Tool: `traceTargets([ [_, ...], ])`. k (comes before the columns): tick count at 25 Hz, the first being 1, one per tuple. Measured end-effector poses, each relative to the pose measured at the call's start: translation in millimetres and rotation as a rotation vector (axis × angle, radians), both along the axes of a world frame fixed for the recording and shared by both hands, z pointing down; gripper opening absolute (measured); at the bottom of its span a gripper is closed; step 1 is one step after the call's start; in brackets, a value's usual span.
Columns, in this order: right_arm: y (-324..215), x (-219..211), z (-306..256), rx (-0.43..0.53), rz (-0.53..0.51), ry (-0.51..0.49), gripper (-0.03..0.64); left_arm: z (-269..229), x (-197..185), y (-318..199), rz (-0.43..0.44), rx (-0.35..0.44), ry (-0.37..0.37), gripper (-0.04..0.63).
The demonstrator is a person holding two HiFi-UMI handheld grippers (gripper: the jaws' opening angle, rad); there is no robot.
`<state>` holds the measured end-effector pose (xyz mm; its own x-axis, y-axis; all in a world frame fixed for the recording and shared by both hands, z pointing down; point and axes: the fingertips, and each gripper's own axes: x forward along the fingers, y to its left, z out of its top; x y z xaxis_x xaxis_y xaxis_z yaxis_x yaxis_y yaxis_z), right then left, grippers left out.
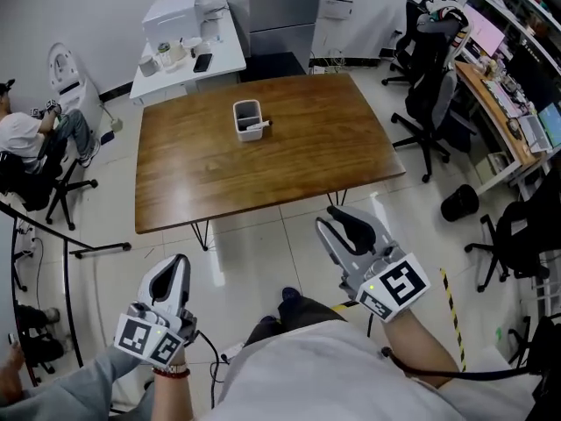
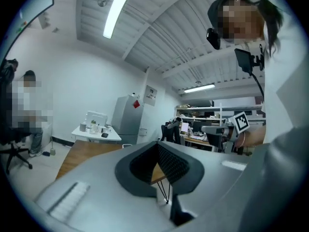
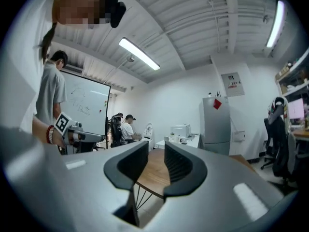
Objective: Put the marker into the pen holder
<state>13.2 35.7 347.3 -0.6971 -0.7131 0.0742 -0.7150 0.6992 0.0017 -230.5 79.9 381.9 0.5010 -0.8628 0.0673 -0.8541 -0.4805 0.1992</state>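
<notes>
Both empty, off the wooden surface's [image 1: 263,169] 6 o'clock edge: left gripper [image 1: 174,268] fingers [image 2: 175,165] together, right gripper [image 1: 342,222] fingers [image 3: 179,165] apart. Marker [image 1: 259,126] sits in the white pen holder [image 1: 243,112], well apart toward 12 o'clock.

We see the pen holder [image 1: 240,123] — a white, square-sided cup, upright and open at the top — toward the far middle of the wooden table [image 1: 307,160]. The marker [image 1: 259,126], pale with a dark end, lies slanted at its right front rim; we cannot tell whether it rests inside.
</notes>
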Motion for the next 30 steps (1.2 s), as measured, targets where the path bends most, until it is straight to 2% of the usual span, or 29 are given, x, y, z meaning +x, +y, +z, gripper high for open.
traceTargets([
  [3,17,48,-28,0.091,0.004,0.0,0.084,-40,-3,1,0.046,0.095,-0.088,-0.006],
  [5,17,76,-47,0.153,0.021,0.002,0.089,-75,-15,24,0.024,0.173,-0.124,-0.006],
  [6,15,76,-59,0.187,0.021,-0.019,0.089,-87,-29,48,-0.003,0.195,-0.146,-0.006],
  [9,20,23,-76,0.212,-0.072,-0.181,0.089,-89,-68,127,-0.114,0.171,-0.217,-0.006],
  [12,28,-39,-72,0.159,-0.133,-0.287,0.091,-68,-71,167,-0.191,0.133,-0.203,-0.006],
  [14,53,-52,-65,0.143,-0.139,-0.238,0.091,-53,-60,178,-0.223,0.115,-0.164,-0.008],
  [16,82,-45,-47,0.109,-0.161,-0.156,0.091,-41,-44,181,-0.234,0.107,-0.111,-0.008],
  [18,98,-28,-39,0.094,-0.139,-0.087,0.089,-39,-23,170,-0.211,0.114,-0.046,-0.008],
  [21,113,-6,-42,0.071,-0.067,-0.056,0.089,-60,22,137,-0.089,0.148,0.022,-0.007],
  [26,135,14,-44,0.072,-0.003,-0.035,0.091,-88,101,128,0.123,0.186,-0.004,-0.006],
  [30,150,31,-40,0.056,0.025,-0.026,0.089,-83,124,135,0.145,0.16,0.017,-0.006],
])
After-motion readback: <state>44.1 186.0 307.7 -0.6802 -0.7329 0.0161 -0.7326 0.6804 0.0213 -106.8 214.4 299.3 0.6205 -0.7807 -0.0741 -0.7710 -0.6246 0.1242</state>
